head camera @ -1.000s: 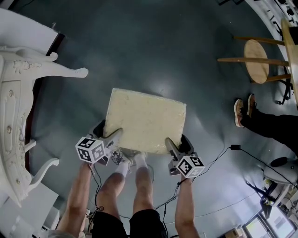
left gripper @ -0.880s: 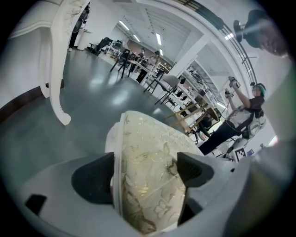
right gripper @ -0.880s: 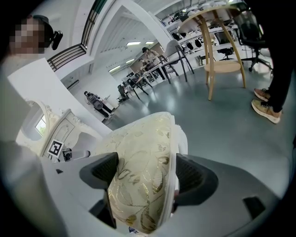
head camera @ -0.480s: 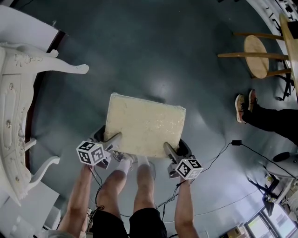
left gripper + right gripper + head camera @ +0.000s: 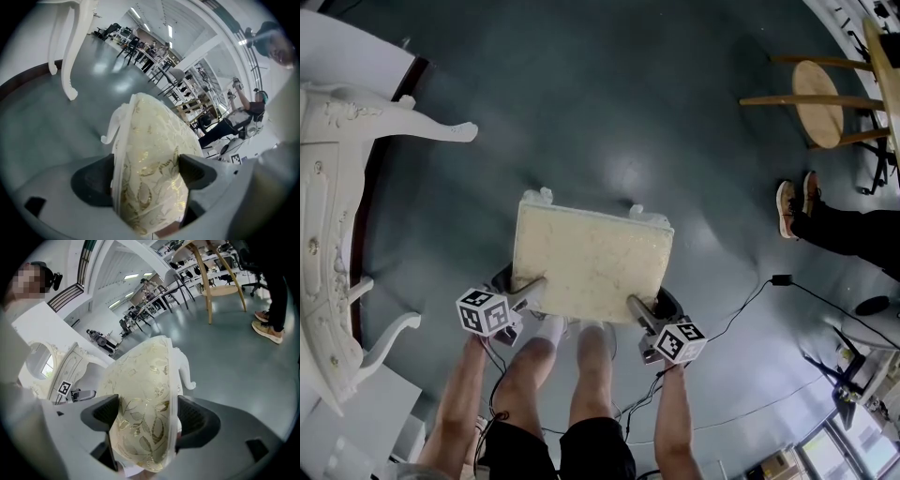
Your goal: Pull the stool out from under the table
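Stool [image 5: 591, 262], cream padded seat with gold leaf pattern: out on the open grey floor [image 5: 609, 103], well apart from the white carved table [image 5: 328, 234] at the left edge; two curled white feet [image 5: 546, 195] showing past its far edge; near edge just in front of the person's knees [image 5: 553, 361].

Left gripper [image 5: 528, 291]: jaws clamped on the seat's near left corner, padding squeezed between both dark pads.

Right gripper [image 5: 637, 309]: jaws clamped likewise on the near right corner, seat edge filling the gap.

Wooden stool [image 5: 818, 103]: upper right, far from the cream one.

Shoes [image 5: 797, 206] of a second person: right side, below the wooden stool.

Black cable [image 5: 773, 279]: lying on the floor at right.
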